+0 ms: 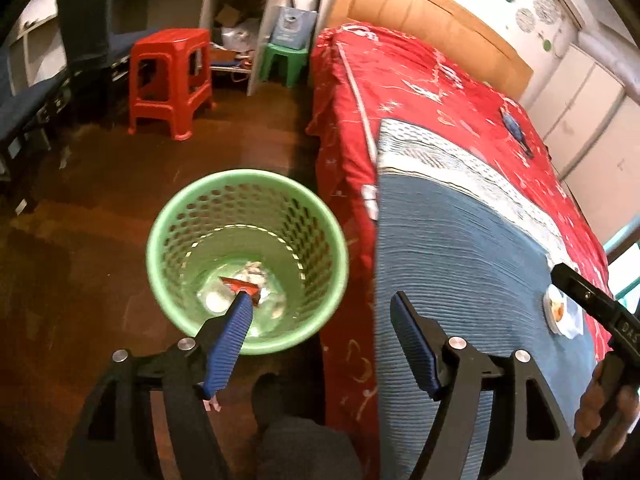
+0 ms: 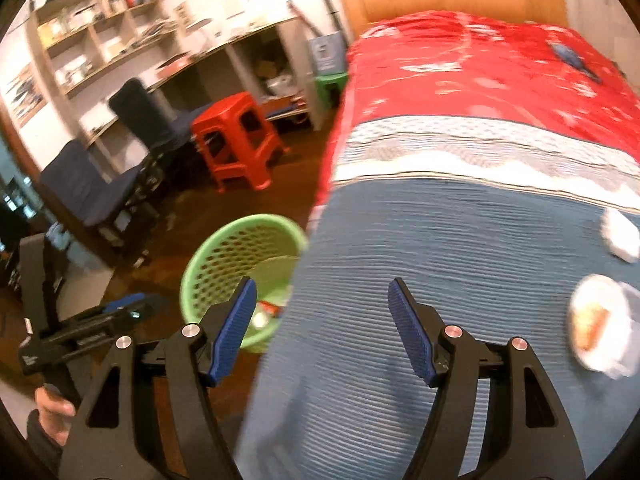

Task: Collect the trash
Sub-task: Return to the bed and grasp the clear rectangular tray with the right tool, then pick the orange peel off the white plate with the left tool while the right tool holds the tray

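Note:
A green perforated waste basket (image 1: 188, 216) stands on the brown floor beside the bed; it also shows in the right wrist view (image 2: 224, 248). Inside lie crumpled paper (image 1: 254, 270) and a red wrapper (image 1: 240, 283). My left gripper (image 1: 320, 300) is open and empty, its left finger over the basket's mouth. My right gripper (image 2: 322, 292) is open and empty over the blue blanket (image 2: 440, 260). On the blanket at the right lie a round white lid with orange residue (image 2: 592, 324) and a white crumpled piece (image 2: 620, 232). The lid also shows in the left wrist view (image 1: 558, 310).
The bed has a red cover (image 1: 440, 92) and a wooden headboard (image 1: 420, 12). A red stool (image 1: 172, 80), a green stool (image 1: 284, 60), dark chairs (image 2: 104, 188) and shelves (image 2: 100, 28) stand across the floor. A dark blue object (image 1: 516, 128) lies on the red cover.

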`<state>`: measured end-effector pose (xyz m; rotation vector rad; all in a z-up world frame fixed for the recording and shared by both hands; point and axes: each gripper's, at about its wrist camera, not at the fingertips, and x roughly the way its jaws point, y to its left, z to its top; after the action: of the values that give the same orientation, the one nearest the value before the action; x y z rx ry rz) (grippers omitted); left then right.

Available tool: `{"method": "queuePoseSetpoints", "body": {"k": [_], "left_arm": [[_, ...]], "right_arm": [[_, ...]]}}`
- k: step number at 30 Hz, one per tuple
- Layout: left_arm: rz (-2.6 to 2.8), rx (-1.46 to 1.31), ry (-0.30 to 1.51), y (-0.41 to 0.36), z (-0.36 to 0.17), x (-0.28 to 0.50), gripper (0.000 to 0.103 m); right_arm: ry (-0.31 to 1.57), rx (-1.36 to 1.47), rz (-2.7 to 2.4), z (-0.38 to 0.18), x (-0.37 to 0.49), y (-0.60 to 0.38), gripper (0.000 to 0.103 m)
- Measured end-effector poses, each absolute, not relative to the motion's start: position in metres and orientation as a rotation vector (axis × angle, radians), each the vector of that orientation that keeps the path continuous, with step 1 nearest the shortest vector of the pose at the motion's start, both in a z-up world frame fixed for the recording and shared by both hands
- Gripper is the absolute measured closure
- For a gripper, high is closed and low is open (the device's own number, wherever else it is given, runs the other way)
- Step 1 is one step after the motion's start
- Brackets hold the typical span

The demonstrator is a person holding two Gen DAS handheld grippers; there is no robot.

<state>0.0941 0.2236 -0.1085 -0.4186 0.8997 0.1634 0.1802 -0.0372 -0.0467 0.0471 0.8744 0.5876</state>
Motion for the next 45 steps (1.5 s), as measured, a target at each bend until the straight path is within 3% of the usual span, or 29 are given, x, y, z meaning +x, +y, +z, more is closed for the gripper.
{"method": "queuePoseSetpoints", "body": {"k": [5,16,27,31,37,45], "left_arm": [[0.123,-0.386,0.904,0.197,-0.103,0.106,0.033],[0.042,-0.360,0.913,0.162,-0.102,0.122,0.033],[-0.007,-0.354,0.919,0.145,-0.107,0.128,0.033],[-0.013,-0.351,0.918,0.143,-0.108,0.129,0.033],[-0.030,-0.343,0.926,0.135,-0.109,0.134,0.033],[-0.089,-0.317,0.932,0.109,-0.105,0.145,0.033]], "right_arm": [[0.859,0.069,0.424,-0.045,0.187,-0.109,0.029],[0.967,0.152,0.060,-0.057,0.219,-0.219,0.029],[1.125,0.225,-0.076,-0.084,0.251,-0.224,0.029],[1.162,0.241,-0.114,-0.092,0.258,-0.223,0.034],[1.191,0.263,-0.147,-0.105,0.265,-0.227,0.042],[1.151,0.299,-0.109,-0.094,0.251,-0.242,0.042]]}}
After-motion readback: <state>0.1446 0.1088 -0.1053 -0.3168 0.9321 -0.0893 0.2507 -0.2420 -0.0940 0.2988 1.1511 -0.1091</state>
